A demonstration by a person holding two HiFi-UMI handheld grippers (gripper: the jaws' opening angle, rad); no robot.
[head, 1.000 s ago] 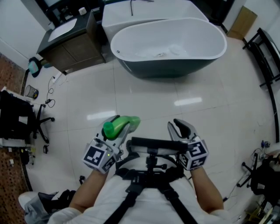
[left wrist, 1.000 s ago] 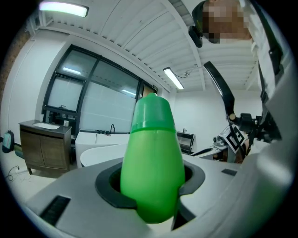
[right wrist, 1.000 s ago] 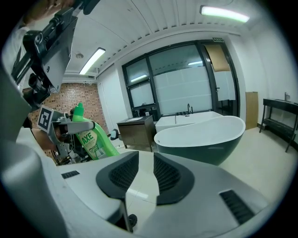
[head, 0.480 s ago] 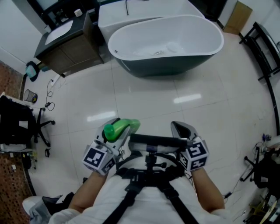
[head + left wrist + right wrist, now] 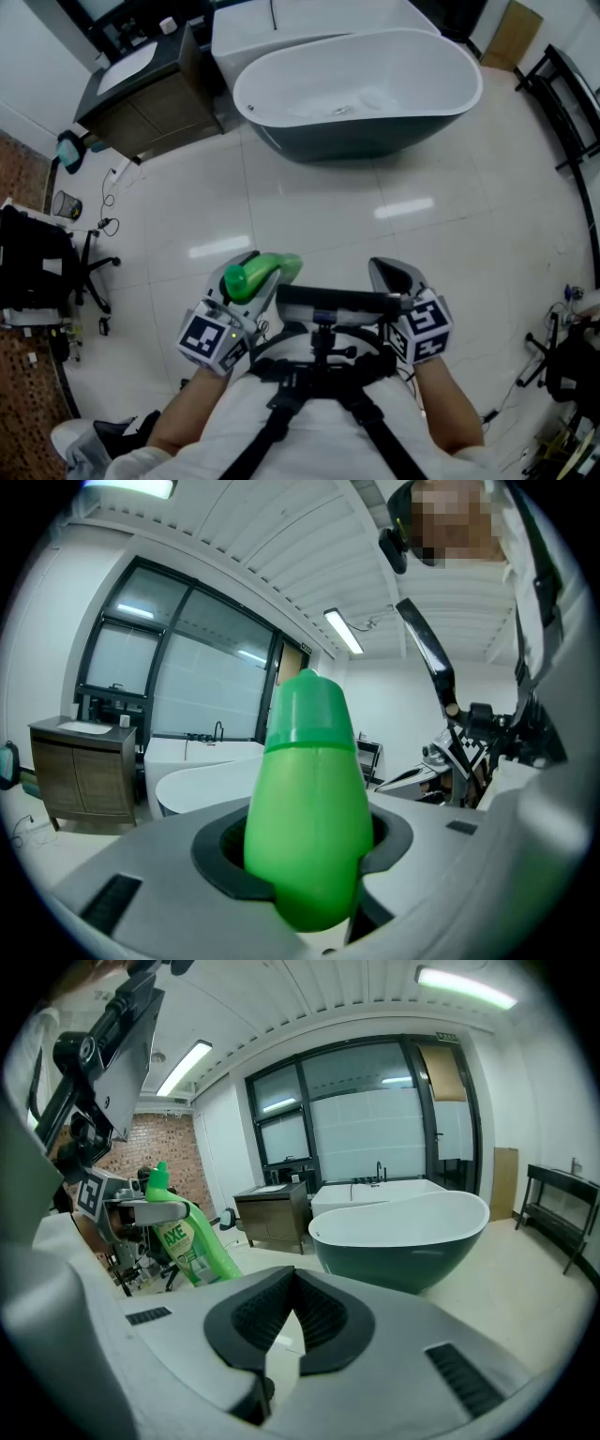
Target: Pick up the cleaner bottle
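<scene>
Left tool point(image 5: 246, 281) clamped on the green cleaner bottle point(image 5: 309, 808); bottle held clear of the floor point(image 5: 309, 211), lower left of centre in head view. Right tool point(image 5: 394, 275) closed, nothing between its jaws, lower right of centre. Bathtub point(image 5: 375, 145) at upper centre.

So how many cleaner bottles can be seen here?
1: the green cleaner bottle, clamped in the left hand-held gripper in front of the person. No other shows, though more may be hidden.

Floor point(image 5: 319, 211): pale glossy tile. Standing on it: freestanding bathtub point(image 5: 361, 145), with a wooden vanity point(image 5: 155, 112) beside it. Black chair point(image 5: 37, 267) at far left.
</scene>
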